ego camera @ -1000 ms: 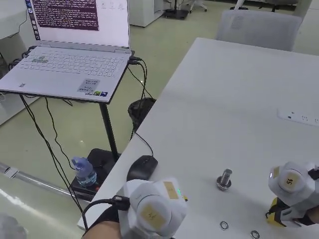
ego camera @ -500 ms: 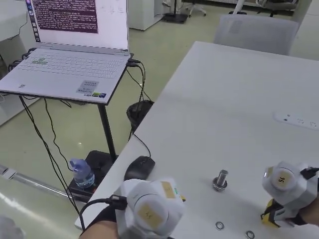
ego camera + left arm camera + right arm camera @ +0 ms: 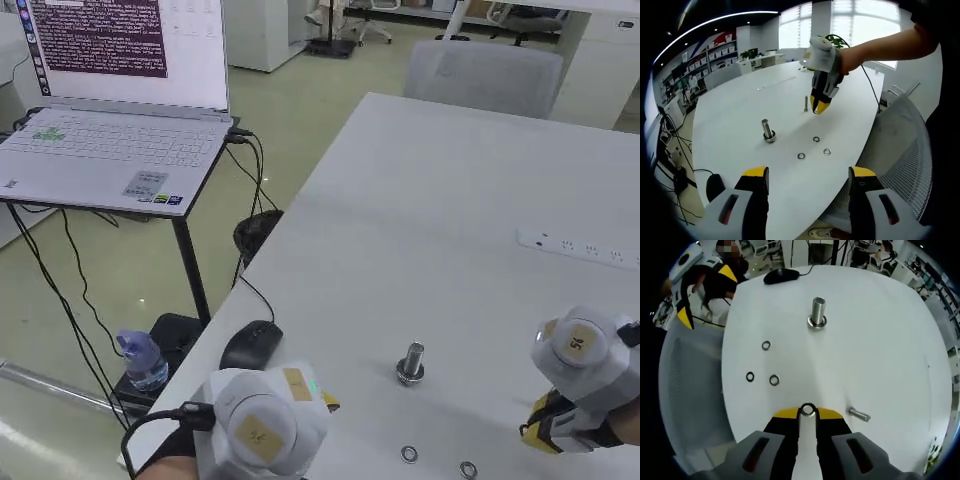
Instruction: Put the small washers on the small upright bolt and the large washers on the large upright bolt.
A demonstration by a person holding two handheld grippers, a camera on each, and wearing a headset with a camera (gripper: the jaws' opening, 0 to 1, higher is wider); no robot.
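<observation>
- Washers [image 3: 774,380] are lying loose on the white table [image 3: 880,340], three of them, near the big bolt [image 3: 817,312] that is standing up.
- I am pinching one more washer [image 3: 808,409] tight in my right claw [image 3: 808,416], between the yellow tips. Its hole is showing, ready for a bolt.
- I am holding it just beside the small bolt [image 3: 858,414], so I think that is where it is going. I cannot tell if this washer is a small one.
- My left claw [image 3: 809,174] is hanging wide open with nothing in it. It is waiting well back from the bolts so it is not getting in the way.
</observation>
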